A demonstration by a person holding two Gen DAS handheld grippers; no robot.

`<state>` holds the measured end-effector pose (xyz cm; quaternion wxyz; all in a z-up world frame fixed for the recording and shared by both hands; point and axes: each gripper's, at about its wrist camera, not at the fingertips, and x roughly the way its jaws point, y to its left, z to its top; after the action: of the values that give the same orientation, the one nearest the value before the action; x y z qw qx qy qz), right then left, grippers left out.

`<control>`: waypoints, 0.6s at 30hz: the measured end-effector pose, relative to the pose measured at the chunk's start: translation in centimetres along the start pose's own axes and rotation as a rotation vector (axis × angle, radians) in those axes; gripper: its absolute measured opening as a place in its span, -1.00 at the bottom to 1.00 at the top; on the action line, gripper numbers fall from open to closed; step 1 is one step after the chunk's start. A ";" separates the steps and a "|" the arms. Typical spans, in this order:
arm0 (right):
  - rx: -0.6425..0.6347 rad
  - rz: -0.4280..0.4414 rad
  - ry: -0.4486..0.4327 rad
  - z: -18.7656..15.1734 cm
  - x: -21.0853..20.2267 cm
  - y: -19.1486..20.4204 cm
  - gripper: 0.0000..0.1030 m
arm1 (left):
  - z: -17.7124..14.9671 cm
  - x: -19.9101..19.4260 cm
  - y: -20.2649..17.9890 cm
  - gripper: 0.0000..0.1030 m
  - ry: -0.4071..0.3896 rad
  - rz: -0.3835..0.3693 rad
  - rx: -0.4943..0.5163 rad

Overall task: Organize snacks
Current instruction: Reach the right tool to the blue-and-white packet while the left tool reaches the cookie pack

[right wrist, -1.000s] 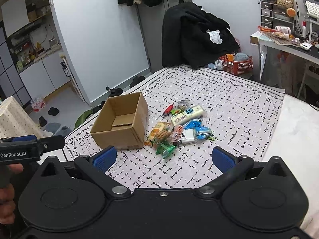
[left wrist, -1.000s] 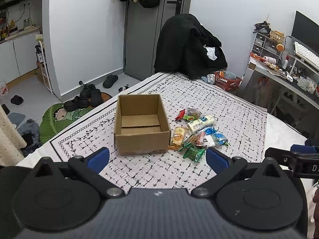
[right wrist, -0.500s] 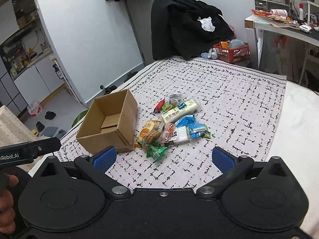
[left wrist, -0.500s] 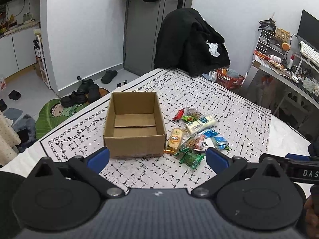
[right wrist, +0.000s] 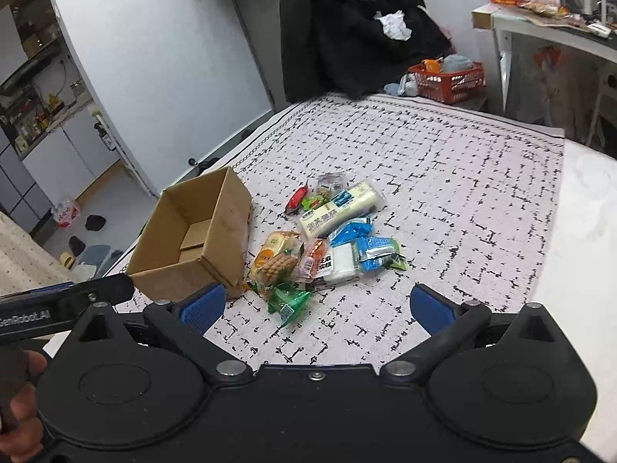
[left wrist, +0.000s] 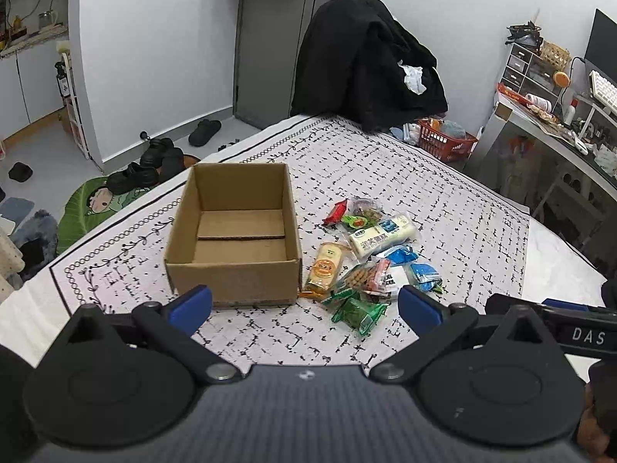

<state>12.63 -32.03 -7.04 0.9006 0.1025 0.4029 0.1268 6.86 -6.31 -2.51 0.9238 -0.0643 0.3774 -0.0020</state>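
Your left gripper and right gripper both hover spread wide and empty, with the box beside the snacks ahead.

left gripper: jaws wide apart, nothing between | right gripper: jaws wide apart, nothing between | a hand, probably the left, grips a handle

I count one cardboard box, empty, and roughly ten snack packets heaped beside it; overlaps prevent an exact tally.
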 end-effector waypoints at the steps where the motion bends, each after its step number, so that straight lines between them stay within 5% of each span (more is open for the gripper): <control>1: 0.001 -0.002 0.004 0.1 0.3 -0.1 1.00 | 0.1 0.4 -0.1 0.99 0.003 0.000 -0.001; 18: 0.109 0.012 0.079 0.9 5.5 -3.7 1.00 | 0.1 6.3 -3.0 0.99 0.060 0.008 0.002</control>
<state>17.41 -33.93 -11.37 0.8763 0.1486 0.4439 0.1140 11.58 -9.62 -6.41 0.9121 -0.0617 0.4054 -0.0008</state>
